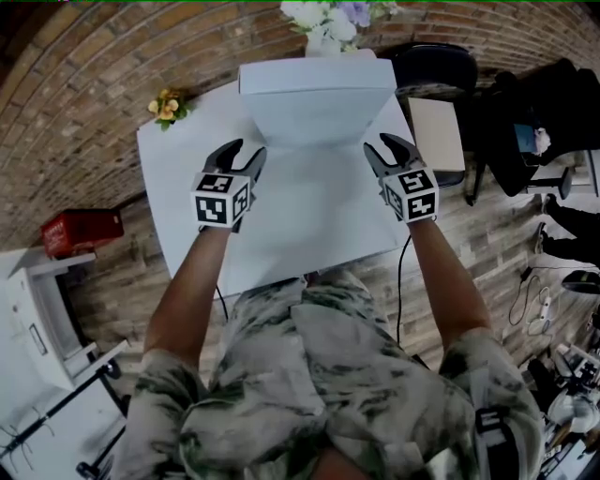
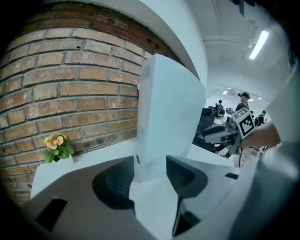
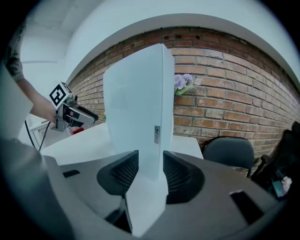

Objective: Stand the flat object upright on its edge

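A flat white slab stands upright on its long edge at the far side of the white table. My left gripper is at its left end and my right gripper at its right end. In the left gripper view the slab's end fills the gap, and the left gripper has both pads against it. The right gripper view shows the same: the slab rises between the jaws of the right gripper, pads on both faces.
A small yellow flower sits at the table's far left corner. White and purple flowers stand behind the slab. A black chair and a beige board are to the right of the table. A red box lies on the floor at the left.
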`<state>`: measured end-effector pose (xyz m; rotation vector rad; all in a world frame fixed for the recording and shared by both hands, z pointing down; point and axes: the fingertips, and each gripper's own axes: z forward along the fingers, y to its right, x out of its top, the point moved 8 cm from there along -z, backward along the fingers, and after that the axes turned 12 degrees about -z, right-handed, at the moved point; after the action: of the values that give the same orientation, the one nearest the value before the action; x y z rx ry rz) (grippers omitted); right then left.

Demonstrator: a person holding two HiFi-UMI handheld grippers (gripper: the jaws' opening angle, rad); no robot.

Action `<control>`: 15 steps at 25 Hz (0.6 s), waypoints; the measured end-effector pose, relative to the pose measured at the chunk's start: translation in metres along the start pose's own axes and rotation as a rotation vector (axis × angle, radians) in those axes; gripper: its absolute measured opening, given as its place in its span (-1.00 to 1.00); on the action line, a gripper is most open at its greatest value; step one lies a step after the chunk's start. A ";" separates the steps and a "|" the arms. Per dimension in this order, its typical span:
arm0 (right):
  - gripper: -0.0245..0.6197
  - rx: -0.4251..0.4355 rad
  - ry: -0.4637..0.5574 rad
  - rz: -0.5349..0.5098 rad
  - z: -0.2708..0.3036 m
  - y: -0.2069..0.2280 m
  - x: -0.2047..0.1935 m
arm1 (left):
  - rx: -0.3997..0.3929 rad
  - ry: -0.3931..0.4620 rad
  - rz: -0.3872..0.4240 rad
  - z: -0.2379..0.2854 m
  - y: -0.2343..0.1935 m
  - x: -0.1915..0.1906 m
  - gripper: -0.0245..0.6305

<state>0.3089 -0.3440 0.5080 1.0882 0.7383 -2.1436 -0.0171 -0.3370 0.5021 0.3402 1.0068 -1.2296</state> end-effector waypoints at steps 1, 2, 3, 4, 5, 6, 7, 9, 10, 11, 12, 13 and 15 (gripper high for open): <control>-0.38 0.000 0.000 0.009 -0.003 -0.005 -0.003 | -0.001 -0.001 -0.003 -0.003 0.001 -0.004 -0.23; -0.41 0.001 0.000 0.016 -0.006 -0.010 -0.005 | -0.002 -0.002 -0.005 -0.007 0.002 -0.009 -0.23; -0.45 0.002 -0.002 0.021 -0.009 -0.016 -0.008 | -0.005 -0.002 -0.008 -0.011 0.004 -0.014 -0.24; -0.49 0.001 -0.006 0.026 -0.013 -0.022 -0.010 | -0.009 -0.002 -0.011 -0.016 0.007 -0.019 -0.27; -0.54 -0.001 -0.009 0.031 -0.018 -0.029 -0.012 | -0.015 -0.001 -0.015 -0.022 0.010 -0.024 -0.32; -0.61 -0.003 -0.010 0.037 -0.024 -0.037 -0.014 | -0.023 -0.002 -0.017 -0.028 0.013 -0.030 -0.37; -0.67 -0.001 -0.011 0.041 -0.030 -0.046 -0.014 | -0.034 -0.004 -0.019 -0.035 0.016 -0.035 -0.42; -0.77 0.009 -0.013 0.048 -0.042 -0.066 -0.014 | -0.069 -0.013 -0.026 -0.050 0.024 -0.045 -0.55; -0.79 0.017 -0.014 0.053 -0.048 -0.077 -0.013 | -0.095 -0.018 -0.033 -0.058 0.029 -0.050 -0.62; -0.80 0.026 -0.017 0.058 -0.055 -0.088 -0.012 | -0.127 -0.023 -0.043 -0.067 0.034 -0.056 -0.69; -0.83 0.036 -0.019 0.061 -0.063 -0.099 -0.010 | -0.164 -0.027 -0.057 -0.076 0.040 -0.061 -0.74; -0.83 0.045 -0.020 0.065 -0.070 -0.111 -0.009 | -0.200 -0.029 -0.073 -0.087 0.046 -0.065 -0.76; -0.85 0.059 -0.019 0.075 -0.086 -0.134 -0.006 | -0.257 -0.034 -0.101 -0.106 0.056 -0.075 -0.79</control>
<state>0.2566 -0.1941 0.4960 1.1070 0.6191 -2.1217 -0.0146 -0.1962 0.4869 0.0693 1.1489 -1.1752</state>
